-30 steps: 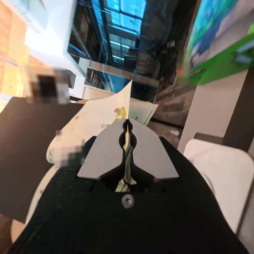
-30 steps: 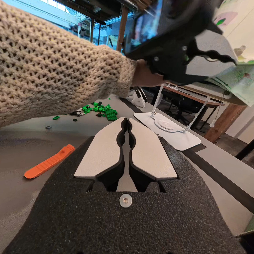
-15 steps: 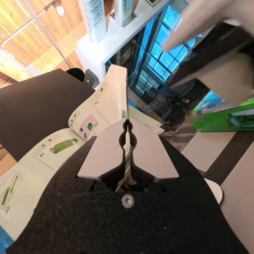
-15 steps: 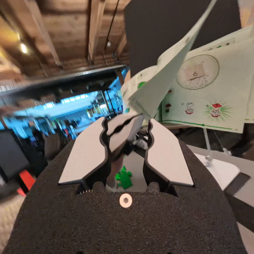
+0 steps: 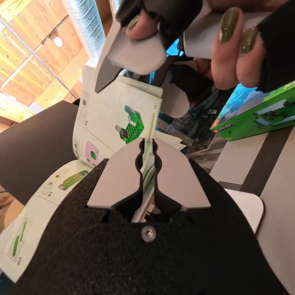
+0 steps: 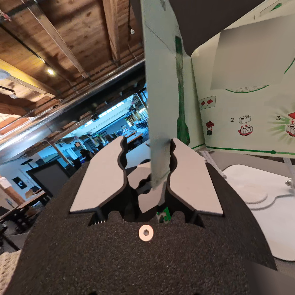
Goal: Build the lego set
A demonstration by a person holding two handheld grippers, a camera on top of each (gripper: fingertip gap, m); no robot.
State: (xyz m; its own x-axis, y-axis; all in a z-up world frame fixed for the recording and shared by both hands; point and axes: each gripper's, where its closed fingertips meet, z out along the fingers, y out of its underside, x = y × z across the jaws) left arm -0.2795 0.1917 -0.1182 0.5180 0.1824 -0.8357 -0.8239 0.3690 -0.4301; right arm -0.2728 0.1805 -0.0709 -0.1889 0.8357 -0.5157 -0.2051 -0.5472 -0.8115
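The instruction booklet point(image 5: 111, 115) stands open on a stand, also in the right wrist view point(image 6: 239, 127). My left gripper point(image 5: 149, 142) is at the lower edge of a lifted page, its jaws a narrow gap apart with the page edge between them. My right gripper point(image 6: 148, 140) is open, and the same page point(image 6: 161, 111) hangs between its jaws against the right finger. The left gripper's fingers point(image 6: 148, 202) show below, behind that page. In the left wrist view a right gripper finger point(image 5: 127, 55) is above the booklet, held by a hand. Green Lego pieces point(image 6: 164, 215) show far below.
The stand's white base plate point(image 6: 255, 199) lies on the grey table, also in the left wrist view point(image 5: 245, 207). A green Lego box point(image 5: 255, 118) stands at the right. The stand's dark back board point(image 5: 32, 135) is behind the booklet. There is about 5 cm between the tips of the two grippers.
My right gripper rose from the table to the booklet, opened, and now has the lifted page between its jaws. My left gripper's jaws, shut on the page before, have parted slightly.
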